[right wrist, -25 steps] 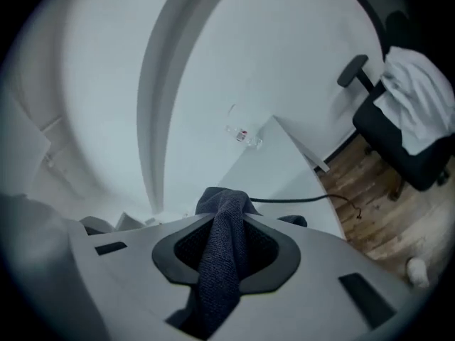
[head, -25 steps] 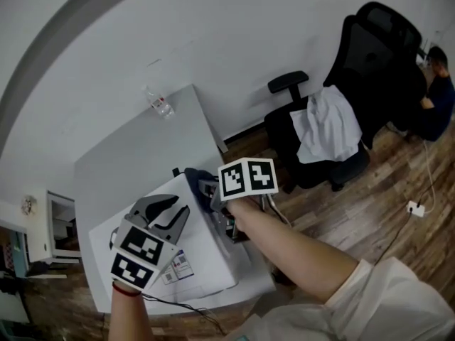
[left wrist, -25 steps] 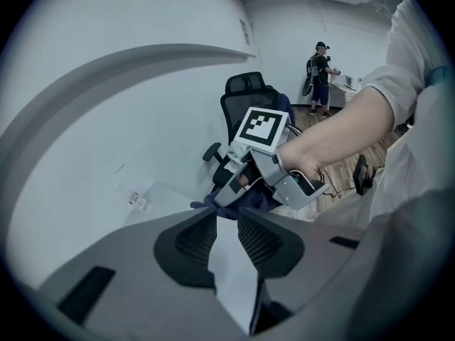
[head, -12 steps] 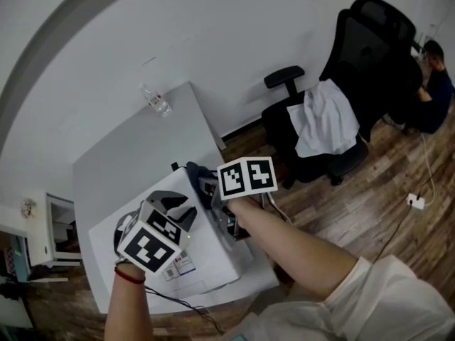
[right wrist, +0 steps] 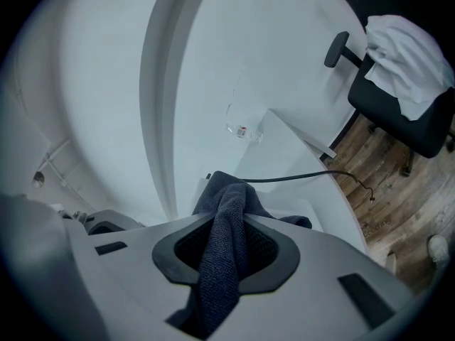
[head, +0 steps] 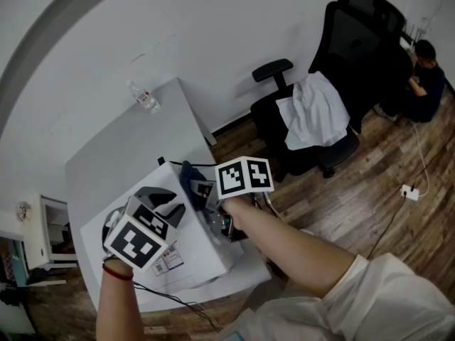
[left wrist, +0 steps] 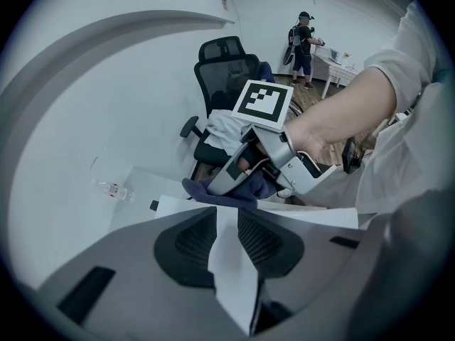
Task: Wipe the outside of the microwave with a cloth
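A: Microwave [head: 202,244] where?
B: Lower centre-left, head view. My right claw [right wrist: 227,233] clamps the cloth [right wrist: 227,190] on its top, mid-wipe I'd say; left claw [left wrist: 226,226] gapes, empty.
A: Next?
B: Probably drag cloth across, pressing flat.

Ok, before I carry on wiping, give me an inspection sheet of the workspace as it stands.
Surface: white table against a white wall.
Job's things: white microwave standing on the table; dark blue cloth lying on its top.
Clutter: plastic bottle lying near the table's far edge.
Grippers: right gripper shut on the cloth; left gripper over the microwave top, jaws slightly apart, nothing between them.
Cables: black cable running from behind the microwave off the table edge.
Surroundings: wooden floor; black office chair with a white garment on it; a person seated beyond the chair.
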`<state>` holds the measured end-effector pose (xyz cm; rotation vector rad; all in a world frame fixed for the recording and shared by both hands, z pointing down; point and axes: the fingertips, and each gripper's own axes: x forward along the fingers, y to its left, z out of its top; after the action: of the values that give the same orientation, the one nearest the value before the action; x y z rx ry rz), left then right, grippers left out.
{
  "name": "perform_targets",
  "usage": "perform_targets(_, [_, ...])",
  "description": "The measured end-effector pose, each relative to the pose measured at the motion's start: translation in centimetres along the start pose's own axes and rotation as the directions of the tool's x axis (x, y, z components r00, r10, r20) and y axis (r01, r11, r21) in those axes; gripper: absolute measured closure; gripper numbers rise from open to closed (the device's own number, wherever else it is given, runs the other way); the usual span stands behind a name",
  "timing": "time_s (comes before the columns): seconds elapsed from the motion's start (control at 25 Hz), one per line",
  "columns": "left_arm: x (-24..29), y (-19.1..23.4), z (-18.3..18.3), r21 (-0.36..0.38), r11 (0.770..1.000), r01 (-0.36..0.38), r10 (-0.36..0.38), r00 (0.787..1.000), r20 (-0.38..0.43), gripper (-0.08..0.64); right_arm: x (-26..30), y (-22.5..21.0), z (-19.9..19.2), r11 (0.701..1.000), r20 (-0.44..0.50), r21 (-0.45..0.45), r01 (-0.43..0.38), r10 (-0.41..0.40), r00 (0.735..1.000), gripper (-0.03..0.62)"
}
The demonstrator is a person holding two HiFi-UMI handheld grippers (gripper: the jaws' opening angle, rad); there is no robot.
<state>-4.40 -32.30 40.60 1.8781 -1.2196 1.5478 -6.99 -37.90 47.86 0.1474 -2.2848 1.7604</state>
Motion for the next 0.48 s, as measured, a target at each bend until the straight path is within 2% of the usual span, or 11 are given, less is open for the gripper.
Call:
perform_targets(0.2, [0.1, -0.5, 0.3, 0.007, 1.000, 0.004, -0.004, 1.000, -0.003, 0.466, -1.1, 0.0, -1.5, 0.999, -0.057, -0.047, -0.014, 0.012, 0.998, 0.499])
perform_targets(0.48, [0.4, -1.4, 0.7, 0.025, 1.000, 0.017, -0.016, 1.000, -0.013, 0.466, -3.2, -0.1, -4.2, 0.997, -0.111, -0.059, -0.040, 0.033, 0.993, 0.499])
